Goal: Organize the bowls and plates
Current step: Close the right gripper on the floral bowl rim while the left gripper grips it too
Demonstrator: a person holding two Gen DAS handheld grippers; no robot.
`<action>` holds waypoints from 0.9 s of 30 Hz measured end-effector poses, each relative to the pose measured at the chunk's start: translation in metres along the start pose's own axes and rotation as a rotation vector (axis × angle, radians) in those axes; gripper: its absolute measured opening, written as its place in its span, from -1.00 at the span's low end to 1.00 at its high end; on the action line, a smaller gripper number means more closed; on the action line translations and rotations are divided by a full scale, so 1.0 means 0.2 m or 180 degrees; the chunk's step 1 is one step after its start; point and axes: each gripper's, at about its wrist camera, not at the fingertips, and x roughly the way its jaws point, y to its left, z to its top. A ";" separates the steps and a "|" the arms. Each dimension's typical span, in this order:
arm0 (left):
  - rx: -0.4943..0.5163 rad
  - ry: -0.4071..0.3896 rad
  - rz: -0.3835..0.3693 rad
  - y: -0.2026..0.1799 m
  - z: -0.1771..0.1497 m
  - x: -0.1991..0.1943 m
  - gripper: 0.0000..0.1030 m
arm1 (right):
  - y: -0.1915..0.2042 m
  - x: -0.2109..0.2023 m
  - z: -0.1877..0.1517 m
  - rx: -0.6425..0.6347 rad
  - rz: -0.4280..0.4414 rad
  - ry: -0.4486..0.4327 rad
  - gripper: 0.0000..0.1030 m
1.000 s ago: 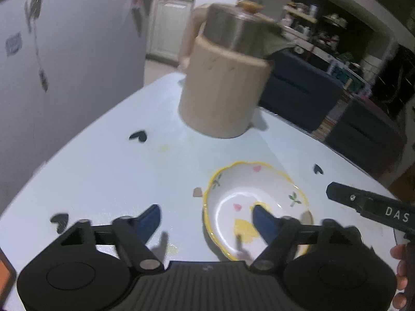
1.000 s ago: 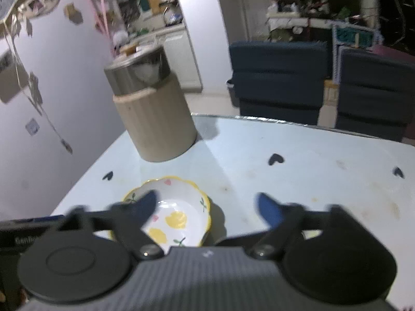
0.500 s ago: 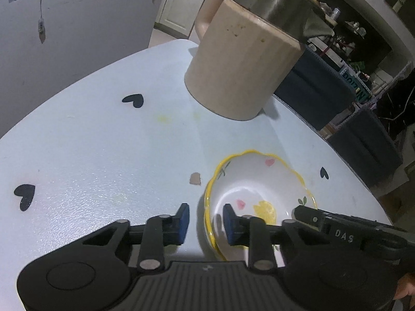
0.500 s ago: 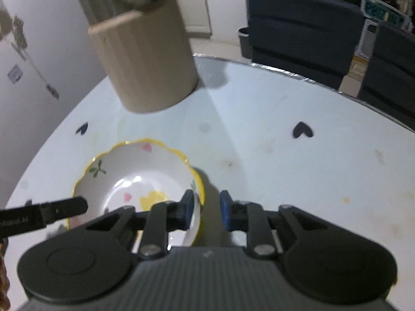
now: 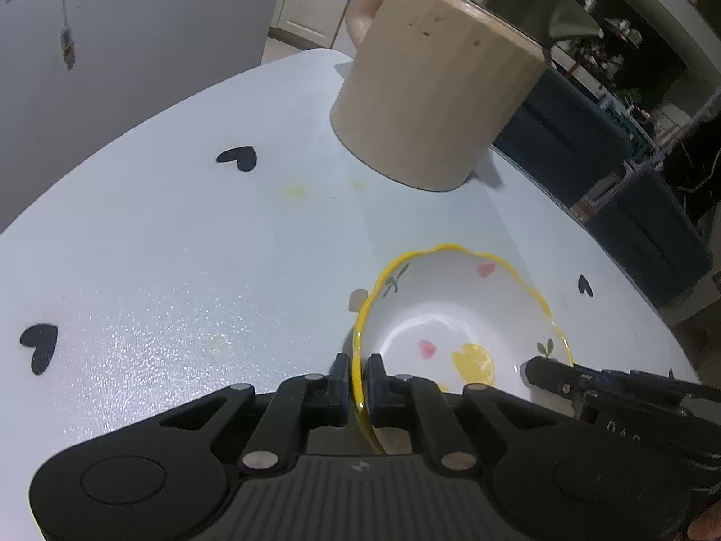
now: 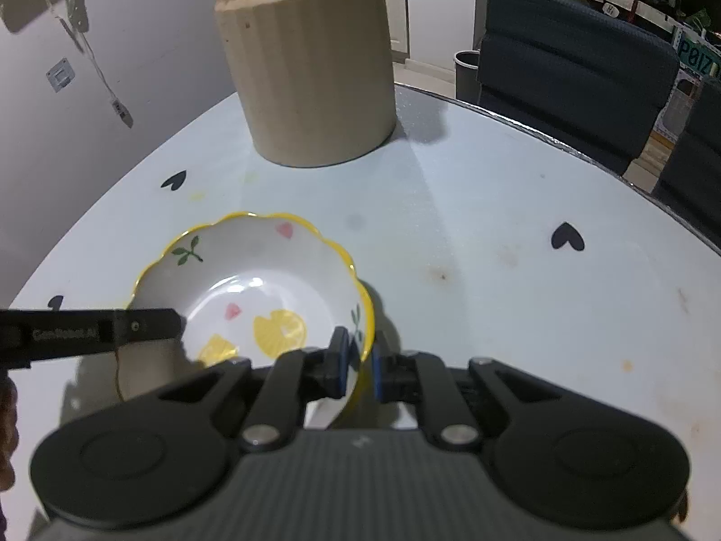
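Observation:
A white bowl [image 5: 455, 315] with a wavy yellow rim and lemon and heart prints sits on the pale table; it also shows in the right wrist view [image 6: 266, 284]. My left gripper [image 5: 357, 376] is shut on the bowl's near left rim, one finger inside and one outside. My right gripper [image 6: 359, 363] is shut on the bowl's near right rim in the same way. The right gripper's finger shows in the left wrist view [image 5: 586, 383], and the left gripper's finger shows in the right wrist view [image 6: 103, 331].
A tall beige kettle [image 5: 432, 90] with a steel top stands behind the bowl, also in the right wrist view [image 6: 311, 72]. The table [image 5: 180, 248] has black heart stickers. Dark chairs [image 6: 572, 72] stand beyond the far edge. A wall is at the left.
Both grippers were open a second ago; they have moved in and closed on opposite sides of the bowl's rim.

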 end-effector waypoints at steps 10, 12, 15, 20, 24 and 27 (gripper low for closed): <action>0.0182 -0.0001 -0.0016 -0.02 -0.01 0.00 -0.81 | -0.05 0.04 0.01 0.0233 0.0097 0.0048 -0.73; 0.0251 0.0001 -0.0021 -0.02 -0.01 0.00 -0.79 | -0.05 0.05 0.02 0.0282 0.0084 0.0043 -0.72; 0.0292 -0.0008 -0.0035 -0.02 -0.02 0.00 -0.78 | -0.03 0.07 0.03 0.0220 0.0022 0.0036 -0.69; 0.0329 -0.0025 -0.0009 -0.03 -0.02 0.00 -0.79 | -0.04 0.07 0.03 0.0288 0.0055 0.0003 -0.71; 0.0342 -0.0027 0.0035 -0.03 -0.02 -0.01 -0.81 | -0.03 0.05 0.01 0.0246 0.0041 -0.0052 -0.72; 0.0362 -0.0031 0.0040 -0.03 -0.02 -0.03 -0.82 | -0.03 0.03 0.00 0.0275 0.0065 -0.0070 -0.75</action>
